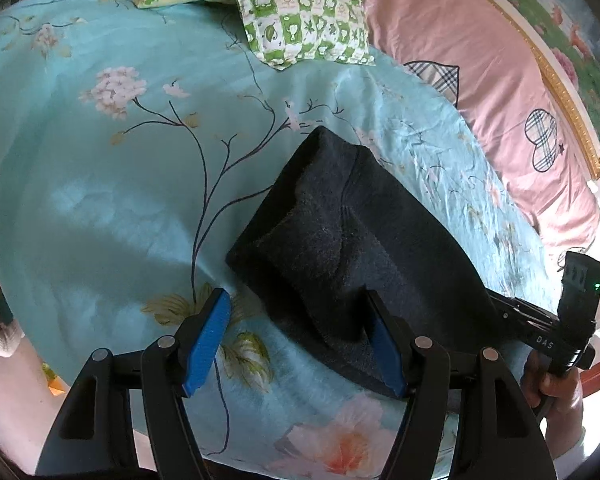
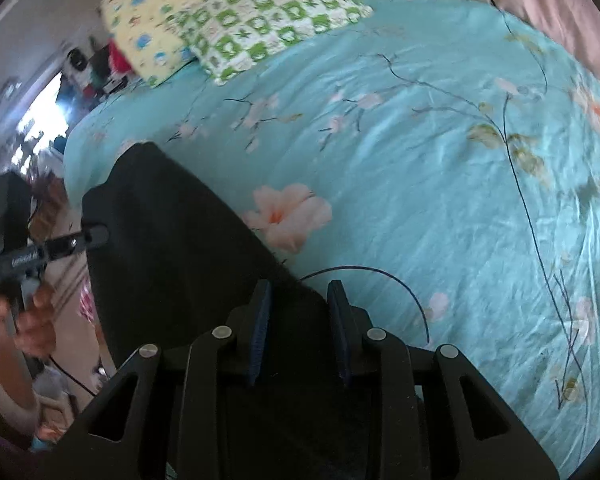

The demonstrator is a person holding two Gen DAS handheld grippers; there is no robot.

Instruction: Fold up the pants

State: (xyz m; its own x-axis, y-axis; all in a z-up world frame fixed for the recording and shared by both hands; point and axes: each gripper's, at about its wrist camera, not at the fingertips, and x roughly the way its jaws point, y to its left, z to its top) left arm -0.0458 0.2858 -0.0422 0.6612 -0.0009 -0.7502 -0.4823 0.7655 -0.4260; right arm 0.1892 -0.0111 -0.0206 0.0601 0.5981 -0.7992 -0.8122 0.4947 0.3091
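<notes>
Both grippers stood open: we kept the left gripper (image 1: 300, 340) wide over the dark pants (image 1: 340, 232). Our right gripper (image 2: 300, 332) gaped narrowly; blur hid whether its pads touched the pants' edge on the bed (image 2: 440, 200).

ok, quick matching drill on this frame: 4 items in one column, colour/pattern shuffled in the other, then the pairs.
Items
1. pants
2. bedspread
3. front pillow
4. left gripper pads

Looks
A. green and white checks
B. blue
C. dark, nearly black
D. turquoise with flower branches

Pairs: 1-C, 2-D, 3-A, 4-B
</notes>
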